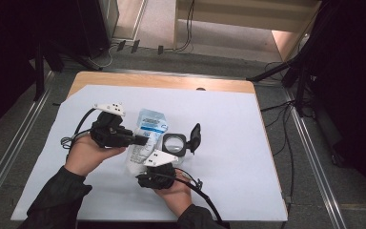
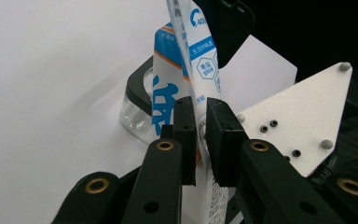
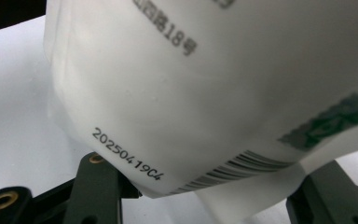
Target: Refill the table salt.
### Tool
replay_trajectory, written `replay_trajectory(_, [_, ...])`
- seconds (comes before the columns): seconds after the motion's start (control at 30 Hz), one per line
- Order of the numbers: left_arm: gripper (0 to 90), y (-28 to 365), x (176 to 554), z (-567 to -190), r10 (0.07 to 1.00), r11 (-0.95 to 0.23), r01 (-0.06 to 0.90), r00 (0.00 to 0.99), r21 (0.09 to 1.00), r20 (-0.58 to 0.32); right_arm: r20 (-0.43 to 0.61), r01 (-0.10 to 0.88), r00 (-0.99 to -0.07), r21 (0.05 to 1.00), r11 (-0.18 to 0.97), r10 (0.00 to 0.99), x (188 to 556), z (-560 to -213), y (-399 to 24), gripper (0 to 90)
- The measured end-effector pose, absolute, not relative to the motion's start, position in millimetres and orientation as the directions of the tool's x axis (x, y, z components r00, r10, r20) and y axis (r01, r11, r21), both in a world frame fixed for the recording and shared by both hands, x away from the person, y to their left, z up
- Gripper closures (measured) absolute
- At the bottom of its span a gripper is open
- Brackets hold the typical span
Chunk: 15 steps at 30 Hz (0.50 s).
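While I've got both hands on the rig, the thing in play is a soft white plastic refill pouch with blue print (image 1: 145, 136), held up over the white sheet covering the wooden table (image 1: 228, 157), about mid-table and a bit to my left.

My left gripper (image 1: 142, 139) comes in from the left side and its jaws are nearly together, pinching a thin flat edge of the pouch. In the left gripper view the two black pads (image 2: 186, 135) squeeze the film, with the blue lettering of the pouch (image 2: 191, 60) rising above them.

My right gripper (image 1: 147, 168) sits under the pouch's lower end. In the right gripper view the jaws stand roughly half spread on either side of the pouch's white bottom (image 3: 205, 93), where a printed date code and barcode show. I honestly can't tell if the pads actually press on it, the bag hides them.

Just to the right of the pouch sits a clear square jar with a black rim (image 1: 175, 143), its black flip lid (image 1: 196, 136) standing open, on the sheet.
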State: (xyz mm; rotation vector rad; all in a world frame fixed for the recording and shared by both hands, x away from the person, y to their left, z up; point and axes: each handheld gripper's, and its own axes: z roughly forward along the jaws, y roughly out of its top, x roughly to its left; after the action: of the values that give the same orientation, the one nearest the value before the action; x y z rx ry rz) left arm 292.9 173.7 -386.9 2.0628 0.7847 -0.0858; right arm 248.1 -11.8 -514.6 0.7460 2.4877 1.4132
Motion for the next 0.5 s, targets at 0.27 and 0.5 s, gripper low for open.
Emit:
replay_trajectory(0.27, [90.0,174,297,-388,0.513,-0.394,0.565,0.79,0.725,-0.337,0.115,0.332,-0.877,0.847,0.416,0.467,247,-514,-11,46.4])
replay_trajectory(0.5, [90.0,169,302,-391,0.495,-0.415,0.564,0.799,0.714,-0.343,0.126,0.349,-0.873,0.836,0.423,0.471,246,-517,-11,42.3])
